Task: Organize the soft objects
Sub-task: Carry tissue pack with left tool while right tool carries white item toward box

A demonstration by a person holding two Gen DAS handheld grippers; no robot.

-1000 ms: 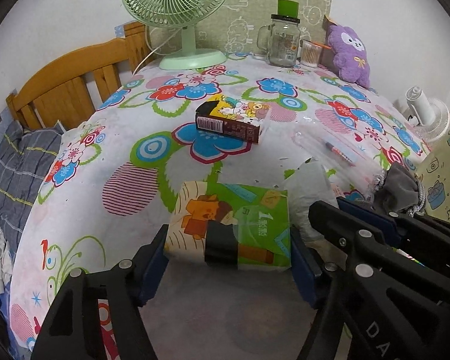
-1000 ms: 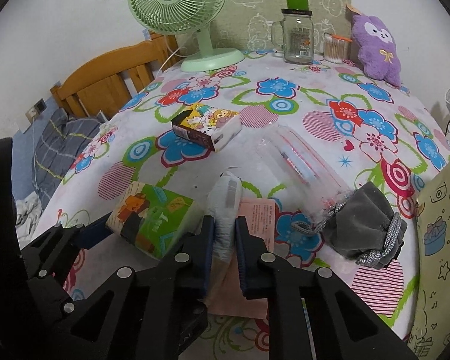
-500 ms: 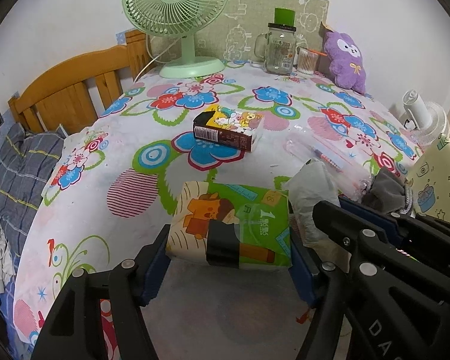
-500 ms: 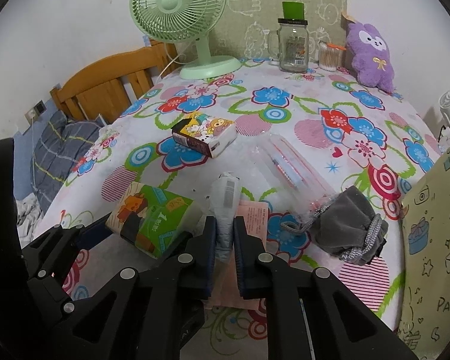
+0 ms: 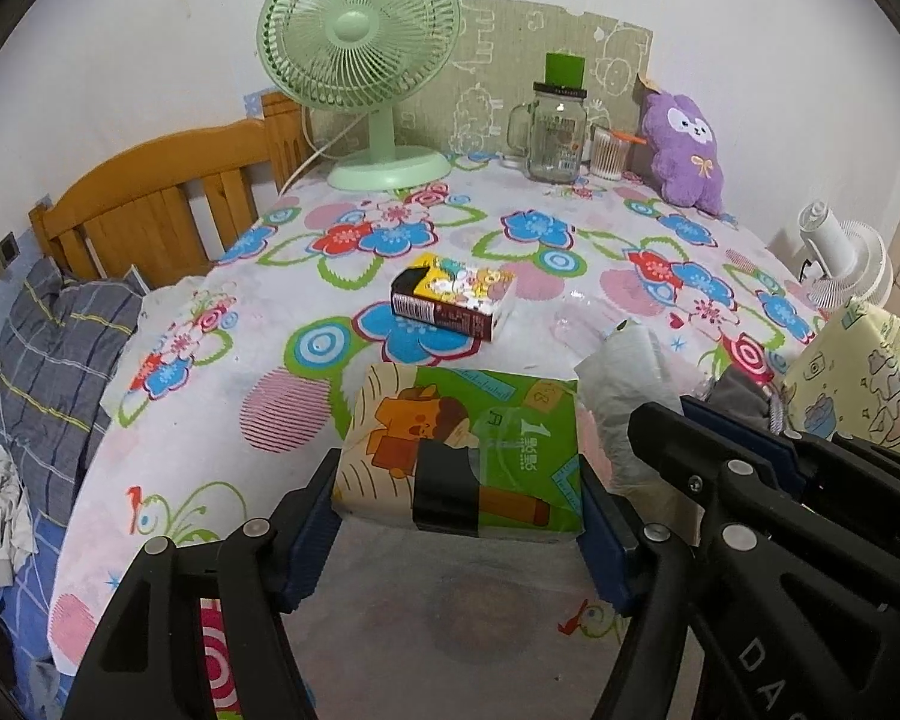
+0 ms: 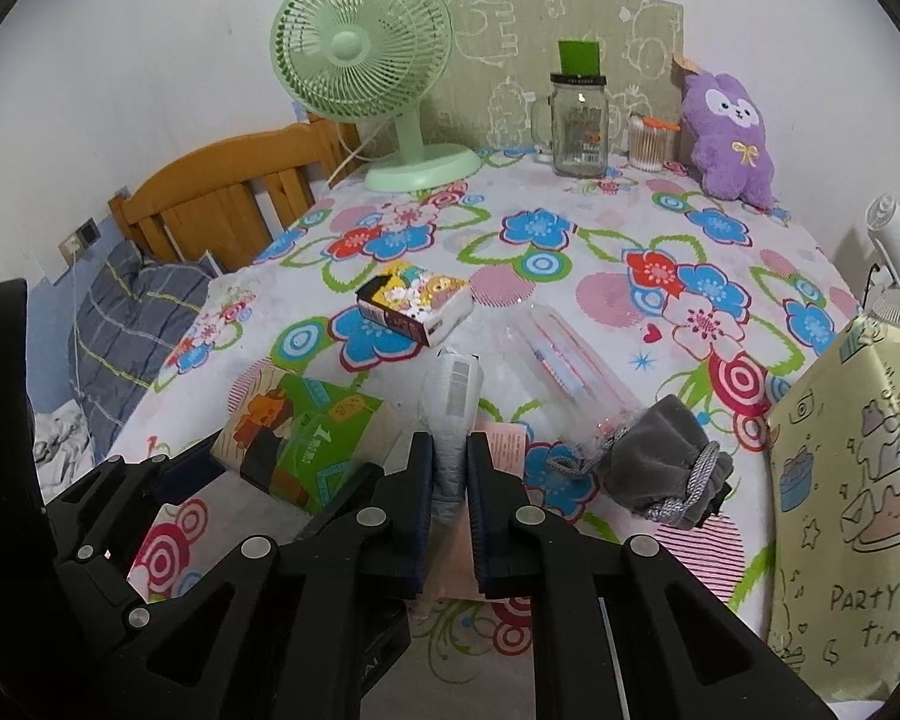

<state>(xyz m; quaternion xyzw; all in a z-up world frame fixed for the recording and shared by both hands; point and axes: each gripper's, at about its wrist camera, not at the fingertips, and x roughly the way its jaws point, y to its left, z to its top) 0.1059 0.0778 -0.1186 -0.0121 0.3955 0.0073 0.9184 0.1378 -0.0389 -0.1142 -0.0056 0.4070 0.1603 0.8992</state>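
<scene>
Both grippers grip soft packs just in front of the cartoon box (image 5: 453, 302) on the table (image 5: 198, 420).

The left gripper (image 5: 459, 513) has its fingers (image 5: 309, 531) spread wide and pressed on both sides of the green tissue pack (image 5: 468, 450), which lies nearer the camera than the box. The right gripper (image 6: 450, 483) has its fingers (image 6: 421, 498) closed tight on a white plastic pouch (image 6: 452, 396), whose upper end rises toward the box, just right of the tissue pack. Right of the pouch a grey drawstring bag (image 6: 666, 465) lies on the table beside a clear sleeve (image 6: 564, 354). Beyond the box, at the far edge, stand a green fan (image 5: 360, 42), a glass jar (image 5: 555, 132) and a purple plush (image 5: 684, 150).
</scene>
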